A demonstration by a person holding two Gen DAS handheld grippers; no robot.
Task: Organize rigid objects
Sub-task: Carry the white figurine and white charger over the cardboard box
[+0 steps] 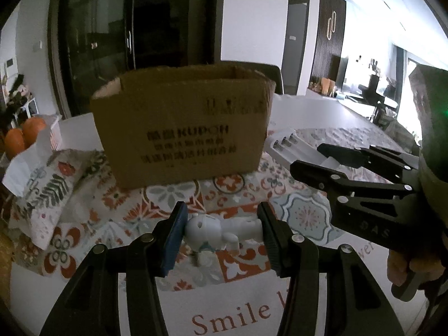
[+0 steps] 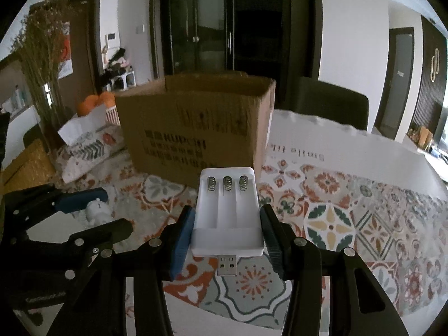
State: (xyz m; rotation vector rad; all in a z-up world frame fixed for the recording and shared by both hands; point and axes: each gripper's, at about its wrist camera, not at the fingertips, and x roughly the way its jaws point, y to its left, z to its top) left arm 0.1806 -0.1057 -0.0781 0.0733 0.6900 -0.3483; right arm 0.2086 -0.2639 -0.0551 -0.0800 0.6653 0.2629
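Looking across the patterned tablecloth (image 2: 350,224), I am seeing the open brown cardboard box (image 1: 182,128) standing upright at the middle of the table, but its near wall is blocking my view, so I cannot tell what is lying inside it. The black print on that wall is blurring in both views, and I am not managing to read it. To the box's left, a floral fabric tissue cover (image 1: 47,193) is lying with white paper (image 1: 25,162) poking out, and two orange round things (image 1: 22,137) behind it are too dim to identify.

My left gripper (image 1: 221,235) is closing on a small white toy figure (image 1: 221,231), which is lying sideways between the fingers, head against the blue pad and feet toward the black one; its underside is hiding from me, so I cannot tell whether it is touching the cloth.

My right gripper (image 2: 226,232) is clamping a white plastic three-slot battery charger (image 2: 228,212) by its long sides, just in front of the box. Its three slots are sitting empty, showing only springs, and its metal USB plug (image 2: 228,264) is pointing back toward my camera.
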